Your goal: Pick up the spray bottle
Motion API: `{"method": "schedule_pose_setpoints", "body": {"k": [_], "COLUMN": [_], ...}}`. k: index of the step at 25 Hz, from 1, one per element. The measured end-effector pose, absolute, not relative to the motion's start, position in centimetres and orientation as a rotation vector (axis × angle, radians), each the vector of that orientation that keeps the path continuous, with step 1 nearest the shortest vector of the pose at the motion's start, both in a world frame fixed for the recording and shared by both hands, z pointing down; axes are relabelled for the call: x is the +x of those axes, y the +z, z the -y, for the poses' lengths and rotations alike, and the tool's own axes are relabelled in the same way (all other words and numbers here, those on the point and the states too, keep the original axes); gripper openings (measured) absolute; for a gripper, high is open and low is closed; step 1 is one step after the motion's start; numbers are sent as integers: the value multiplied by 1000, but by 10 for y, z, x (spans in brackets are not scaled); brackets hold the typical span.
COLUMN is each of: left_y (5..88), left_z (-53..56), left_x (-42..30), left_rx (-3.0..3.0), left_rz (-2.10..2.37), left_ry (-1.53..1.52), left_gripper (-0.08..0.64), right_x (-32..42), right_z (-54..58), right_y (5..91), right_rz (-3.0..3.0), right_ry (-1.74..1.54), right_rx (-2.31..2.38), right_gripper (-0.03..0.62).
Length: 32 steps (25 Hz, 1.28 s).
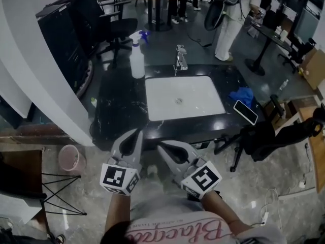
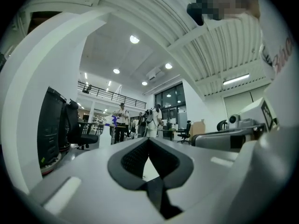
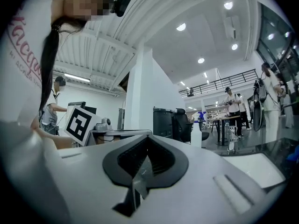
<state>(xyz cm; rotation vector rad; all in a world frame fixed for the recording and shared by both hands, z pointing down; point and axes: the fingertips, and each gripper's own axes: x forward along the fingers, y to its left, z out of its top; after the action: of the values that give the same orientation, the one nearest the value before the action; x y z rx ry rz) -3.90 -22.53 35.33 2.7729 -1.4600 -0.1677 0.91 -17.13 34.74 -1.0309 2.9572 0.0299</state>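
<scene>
The spray bottle (image 1: 137,60) is white with a blue trigger head and stands upright on the black counter (image 1: 119,105), left of the sink's far corner. It shows small and far off in the left gripper view (image 2: 106,133) and in the right gripper view (image 3: 196,133). Both grippers are held side by side in front of the counter's near edge, well short of the bottle. My left gripper (image 1: 137,133) (image 2: 148,141) is shut with nothing in it. My right gripper (image 1: 160,146) (image 3: 148,141) is also shut and holds nothing.
A white sink basin (image 1: 184,98) is set in the counter, with a faucet (image 1: 181,57) behind it. A blue cloth (image 1: 242,96) and a phone (image 1: 246,112) lie at the right end. A white pillar (image 1: 40,75), black chair (image 1: 114,27) and pink bucket (image 1: 71,158) stand left.
</scene>
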Motion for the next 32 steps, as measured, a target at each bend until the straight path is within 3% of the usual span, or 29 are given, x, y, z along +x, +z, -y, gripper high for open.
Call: {"method": "schedule_pose_setpoints", "body": {"k": [4, 16, 32], "left_y": [351, 341, 420], "left_z": [273, 418, 566], "left_x": [-46, -55, -55], "left_rx": [2790, 2846, 2740], "left_rz": [1459, 1474, 1507], "left_ry": [-98, 83, 197], "left_gripper": [2, 199, 514], "right_x": [2, -19, -19], "right_z": [216, 331, 413], "right_y": [345, 335, 361], "right_rz": [-2960, -2971, -3023], "right_ry": [30, 45, -55], "right_rx": [-1068, -1071, -1109], "right_gripper": [2, 2, 2]}}
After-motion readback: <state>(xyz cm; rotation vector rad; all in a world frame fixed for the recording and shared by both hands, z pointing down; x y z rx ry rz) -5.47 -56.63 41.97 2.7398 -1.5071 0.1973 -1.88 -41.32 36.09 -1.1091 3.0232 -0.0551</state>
